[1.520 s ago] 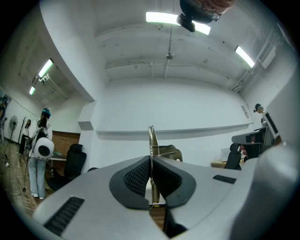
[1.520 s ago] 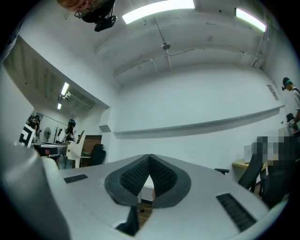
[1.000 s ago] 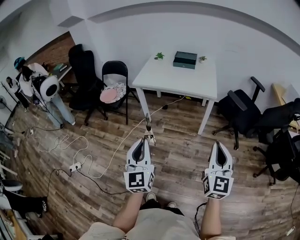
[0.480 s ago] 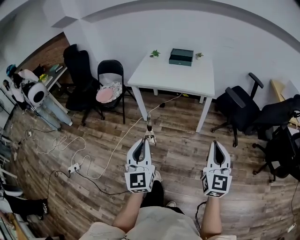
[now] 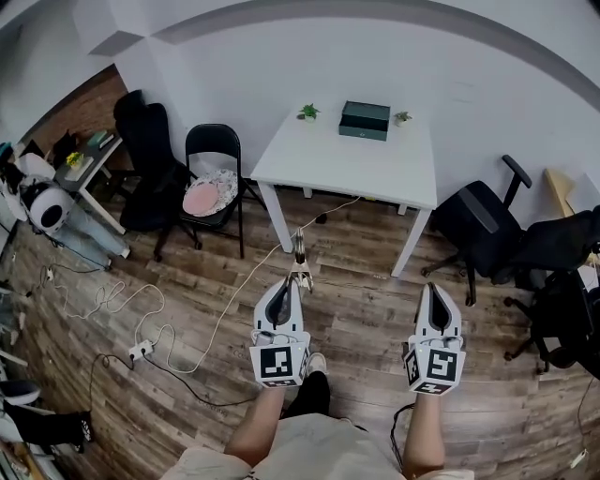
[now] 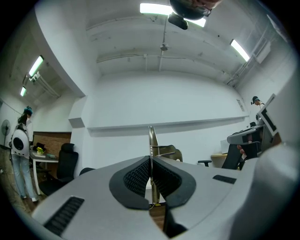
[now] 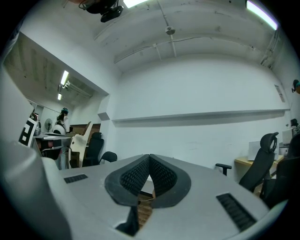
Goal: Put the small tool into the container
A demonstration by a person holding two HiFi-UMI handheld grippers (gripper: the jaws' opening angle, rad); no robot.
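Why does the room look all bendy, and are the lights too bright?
Head view: the wide lens bends the wall and floor into curves, while the table stays sharp and evenly lit. Left gripper view: the ceiling light glares plain white and the corners go black. Right gripper view: the same black corners, and a light strip glares at the top.

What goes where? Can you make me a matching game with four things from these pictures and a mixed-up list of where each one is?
Things:
1. small tool
2. dark green box
3. pink cushion
4. white power strip

Places:
A. on the wooden floor
B. on the white table
C. clamped in the left gripper
D. on the black folding chair

Pairs: 1-C, 2-B, 3-D, 4-A
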